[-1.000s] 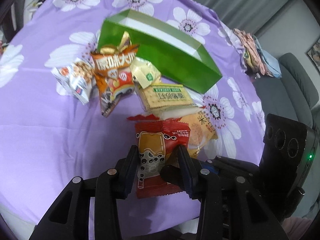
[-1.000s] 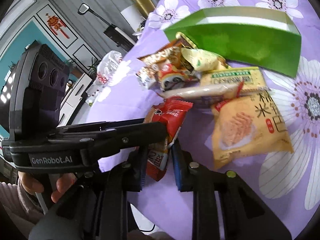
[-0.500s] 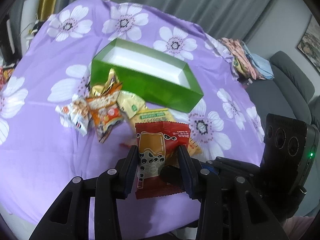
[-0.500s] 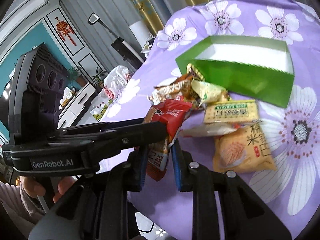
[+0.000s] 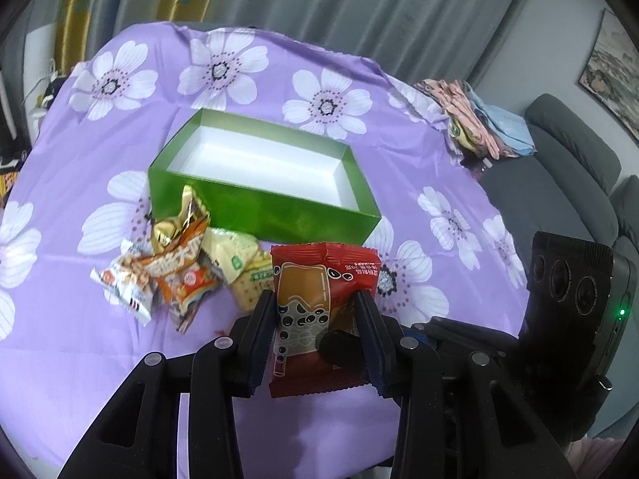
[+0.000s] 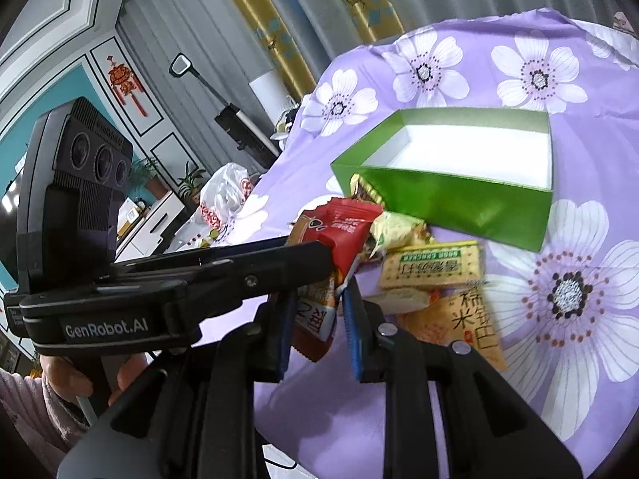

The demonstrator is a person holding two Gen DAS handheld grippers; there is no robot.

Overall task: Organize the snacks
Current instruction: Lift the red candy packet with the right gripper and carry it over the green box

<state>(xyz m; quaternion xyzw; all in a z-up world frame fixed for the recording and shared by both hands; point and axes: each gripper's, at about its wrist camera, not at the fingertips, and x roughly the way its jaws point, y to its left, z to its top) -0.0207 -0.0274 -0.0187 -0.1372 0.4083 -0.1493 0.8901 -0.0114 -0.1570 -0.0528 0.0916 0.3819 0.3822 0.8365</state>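
Both grippers, left (image 5: 317,319) and right (image 6: 317,321), clamp one red snack packet (image 5: 319,311) above the table; next, carry it into the empty green box (image 5: 259,203).

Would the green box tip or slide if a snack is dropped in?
The green box looks like light, empty card, so it would probably slide if nudged. Its low, wide shape makes tipping unlikely. Thin walls may flex.
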